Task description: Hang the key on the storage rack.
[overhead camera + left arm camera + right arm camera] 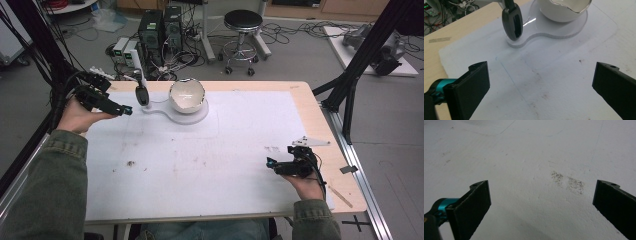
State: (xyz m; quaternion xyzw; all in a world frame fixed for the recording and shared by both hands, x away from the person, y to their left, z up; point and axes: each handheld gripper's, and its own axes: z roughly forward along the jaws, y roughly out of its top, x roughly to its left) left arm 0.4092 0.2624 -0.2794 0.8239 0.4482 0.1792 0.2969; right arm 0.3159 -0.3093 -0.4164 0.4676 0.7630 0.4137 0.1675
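left claw [540,82] gapes wide near the black scoop [512,23] beside the white bowl [564,10]; right claw [541,202] gapes over the desk's white sheet [529,157]; no legible writing

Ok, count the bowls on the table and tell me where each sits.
1. The white bowl sits on the round end of a clear stand at the table's far side, right of the black scoop.
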